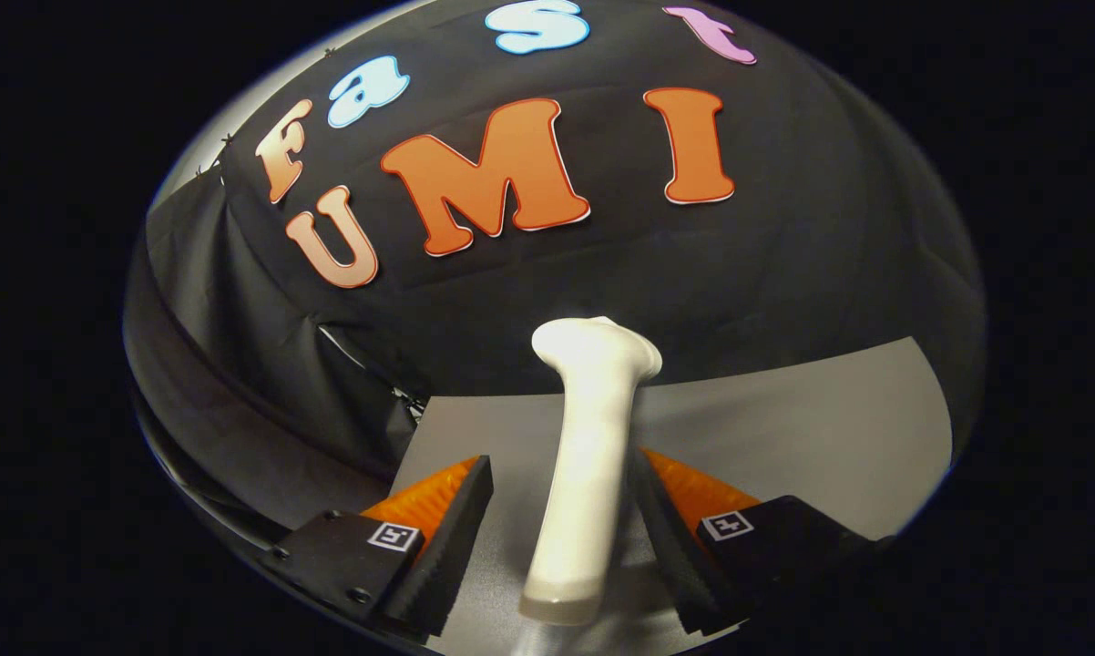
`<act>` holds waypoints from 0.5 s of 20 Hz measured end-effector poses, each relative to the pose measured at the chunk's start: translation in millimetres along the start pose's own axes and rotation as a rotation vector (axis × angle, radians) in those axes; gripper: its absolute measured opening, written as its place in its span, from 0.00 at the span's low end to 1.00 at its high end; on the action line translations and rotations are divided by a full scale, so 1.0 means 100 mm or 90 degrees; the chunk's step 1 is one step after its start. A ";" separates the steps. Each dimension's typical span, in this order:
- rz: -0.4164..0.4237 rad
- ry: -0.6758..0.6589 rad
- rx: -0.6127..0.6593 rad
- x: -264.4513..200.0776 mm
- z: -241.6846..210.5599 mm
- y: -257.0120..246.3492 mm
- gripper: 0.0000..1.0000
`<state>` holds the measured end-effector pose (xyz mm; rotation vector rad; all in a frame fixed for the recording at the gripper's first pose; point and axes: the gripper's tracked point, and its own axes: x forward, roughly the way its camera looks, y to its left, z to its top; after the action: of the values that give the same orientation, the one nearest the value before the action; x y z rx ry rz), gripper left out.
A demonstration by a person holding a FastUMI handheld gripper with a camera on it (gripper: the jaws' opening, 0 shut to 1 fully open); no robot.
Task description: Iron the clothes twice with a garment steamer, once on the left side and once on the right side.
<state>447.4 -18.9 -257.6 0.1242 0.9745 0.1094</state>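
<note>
**Between the fingers: steamer handle, one side pressed, one side free**

Between your two fingers the garment steamer [584,474] is standing, its white handle running up from near the base of the gripper [561,492] to a wider rounded head beyond the fingertips. The right finger pad [661,519] is lying against the handle, or very close to it; I cannot tell if it is really pressing. The left finger pad [452,538] is staying apart from the handle, with a strip of grey table [784,428] showing between them. So you are not grasping the steamer with both fingers; the claw is standing released around it. The handle is leaning a little to the right toward its head. The head is showing against the black cloth wall [784,273], which is hanging behind the table.
</note>
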 end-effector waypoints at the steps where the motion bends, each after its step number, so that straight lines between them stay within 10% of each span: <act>1: 0.001 0.010 -0.002 0.05 -0.04 -0.02 0.95; 10: 0.008 -0.028 -0.039 0.14 -0.17 -0.04 0.58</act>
<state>441.3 -20.2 -278.8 0.0765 0.9252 0.1471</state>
